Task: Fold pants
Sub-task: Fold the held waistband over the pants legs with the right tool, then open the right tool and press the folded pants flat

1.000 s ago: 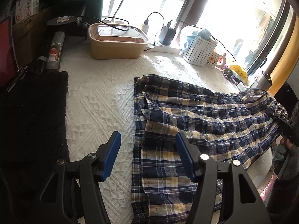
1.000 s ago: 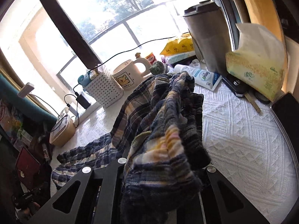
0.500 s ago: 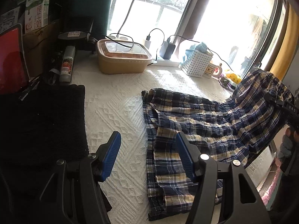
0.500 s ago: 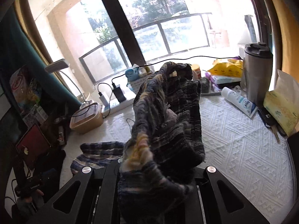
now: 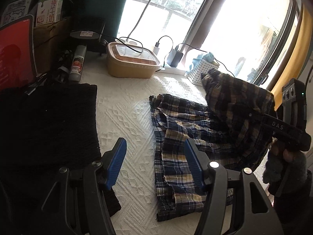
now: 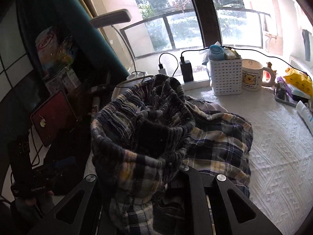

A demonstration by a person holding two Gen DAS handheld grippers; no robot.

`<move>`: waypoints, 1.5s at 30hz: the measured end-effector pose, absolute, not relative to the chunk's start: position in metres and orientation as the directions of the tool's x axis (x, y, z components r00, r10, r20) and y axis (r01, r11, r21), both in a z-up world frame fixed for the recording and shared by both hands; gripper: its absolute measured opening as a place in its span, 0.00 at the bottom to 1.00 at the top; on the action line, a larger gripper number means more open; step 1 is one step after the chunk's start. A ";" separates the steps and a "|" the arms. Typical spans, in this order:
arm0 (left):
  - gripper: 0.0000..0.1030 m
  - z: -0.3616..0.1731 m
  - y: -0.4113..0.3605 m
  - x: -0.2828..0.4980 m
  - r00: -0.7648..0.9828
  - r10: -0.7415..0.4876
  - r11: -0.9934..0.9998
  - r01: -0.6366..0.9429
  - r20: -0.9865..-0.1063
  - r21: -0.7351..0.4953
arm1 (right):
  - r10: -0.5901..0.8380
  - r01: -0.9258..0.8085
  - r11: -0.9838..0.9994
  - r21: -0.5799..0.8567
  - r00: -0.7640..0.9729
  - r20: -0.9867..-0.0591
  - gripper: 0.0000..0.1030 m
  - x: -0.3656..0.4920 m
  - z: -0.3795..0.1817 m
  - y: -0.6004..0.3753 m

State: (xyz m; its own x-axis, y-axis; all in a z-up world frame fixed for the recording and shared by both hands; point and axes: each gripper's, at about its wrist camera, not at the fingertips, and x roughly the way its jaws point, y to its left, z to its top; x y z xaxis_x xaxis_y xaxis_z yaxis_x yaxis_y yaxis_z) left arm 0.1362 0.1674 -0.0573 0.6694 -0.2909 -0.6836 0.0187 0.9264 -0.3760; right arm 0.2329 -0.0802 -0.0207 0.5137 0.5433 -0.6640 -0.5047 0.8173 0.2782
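Note:
Plaid pants (image 5: 182,137) lie on the white textured cover, their leg ends near my left gripper. My left gripper (image 5: 154,162) is open and empty, its blue pads (image 5: 117,160) above the cover beside the hem. My right gripper (image 5: 254,115) is shut on the elastic waistband (image 6: 144,129) and holds it lifted, folded over toward the legs. In the right wrist view the bunched waistband hides the fingertips, and the rest of the pants (image 6: 219,141) drapes down to the cover.
A black cloth (image 5: 49,121) lies at left. A tan lidded box (image 5: 131,62), chargers, a white perforated basket (image 6: 225,76) and a bear mug (image 6: 252,76) line the window. A red laptop (image 6: 52,117) stands far left. A tube (image 6: 305,115) lies at right.
My right gripper has lifted the waistband and carried it left over the legs. My left gripper has drawn back, staying open.

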 end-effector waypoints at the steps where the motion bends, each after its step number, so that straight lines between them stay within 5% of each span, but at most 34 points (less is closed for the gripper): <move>1: 0.59 -0.058 0.168 0.135 0.667 -0.292 0.927 0.021 -0.685 -0.375 | 0.544 -0.510 0.814 0.278 0.500 -0.674 0.14 0.233 -0.027 -0.072; 13: 0.59 -0.058 0.185 0.128 0.668 -0.273 0.929 -0.004 -0.692 -0.369 | 0.476 -0.559 0.801 0.213 0.379 -0.793 0.15 0.221 -0.078 -0.005; 16: 0.59 -0.059 0.186 0.127 0.667 -0.267 0.929 -0.012 -0.696 -0.369 | 0.457 -0.588 0.789 0.181 0.364 -0.811 0.21 0.218 -0.081 0.004; 20: 0.59 -0.059 0.184 0.129 0.667 -0.262 0.930 -0.018 -0.698 -0.366 | 0.522 -0.648 0.734 0.203 0.348 -0.779 0.79 0.205 -0.074 0.007; 33: 0.59 -0.044 0.158 0.133 0.671 -0.248 0.945 0.008 -0.698 -0.328 | 0.606 -0.678 0.692 0.246 0.361 -0.709 0.81 0.175 -0.035 -0.042; 39: 0.59 -0.043 0.110 0.148 0.636 -0.321 0.941 0.131 -0.702 -0.312 | 0.524 -0.559 0.802 0.211 0.489 -0.697 0.81 0.191 -0.033 -0.109; 45: 0.60 -0.066 0.080 0.173 0.570 -0.270 0.962 0.131 -0.776 -0.238 | 0.380 -0.469 0.877 0.104 0.545 -0.747 0.81 0.201 -0.059 -0.148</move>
